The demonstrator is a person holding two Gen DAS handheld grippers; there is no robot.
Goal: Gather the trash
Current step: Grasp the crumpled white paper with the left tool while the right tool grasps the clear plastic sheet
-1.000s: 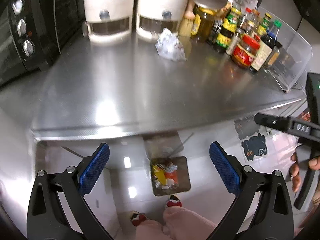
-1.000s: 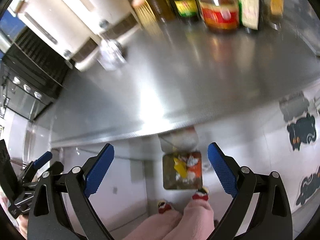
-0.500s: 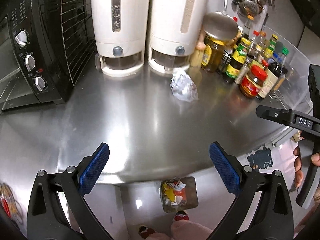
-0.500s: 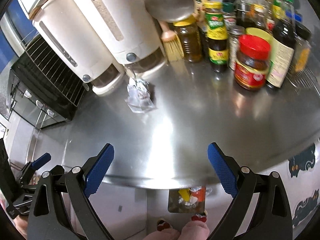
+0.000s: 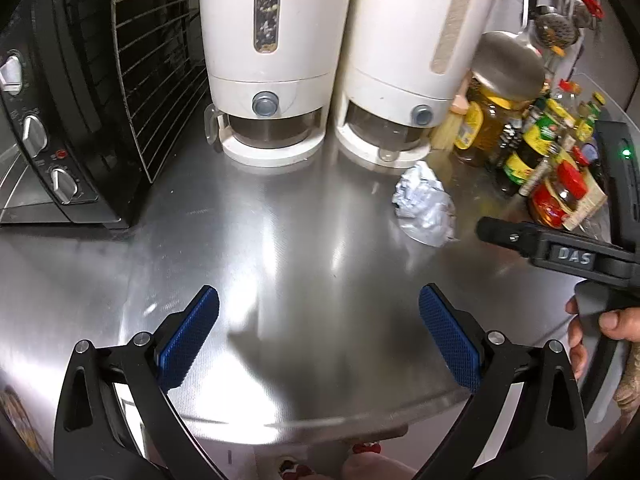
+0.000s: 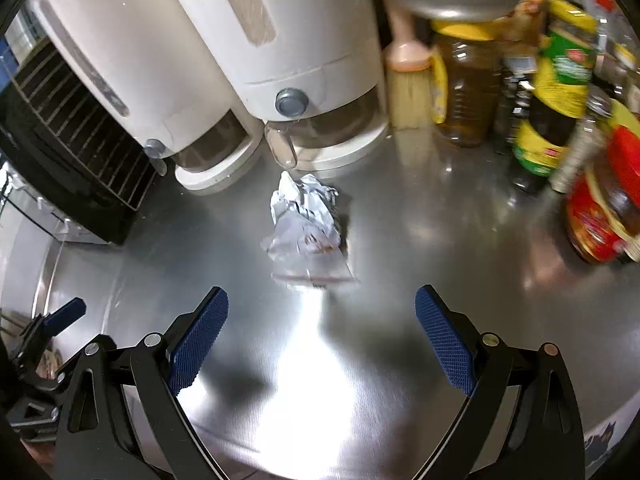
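Observation:
A crumpled white plastic wrapper [image 5: 423, 206] [image 6: 306, 226] lies on the steel counter in front of the right-hand white dispenser. My right gripper [image 6: 322, 344] is open, its blue pads spread wide, with the wrapper a short way ahead of the gap. In the left wrist view the right gripper's black finger [image 5: 516, 238] reaches in from the right, close beside the wrapper. My left gripper [image 5: 318, 338] is open over bare counter, further back and to the wrapper's left. Nothing is held in either one.
Two tall white dispensers [image 5: 272, 52] [image 5: 412, 56] stand at the back. A black toaster oven [image 5: 72, 120] fills the left. Jars and bottles [image 5: 556, 184] [image 6: 560, 120] crowd the right. The counter's front edge [image 5: 320, 424] runs just below the left gripper.
Both grippers have risen from below the counter edge and moved in over the counter. The floor bin has dropped out of view. The right gripper has come close to the wrapper.

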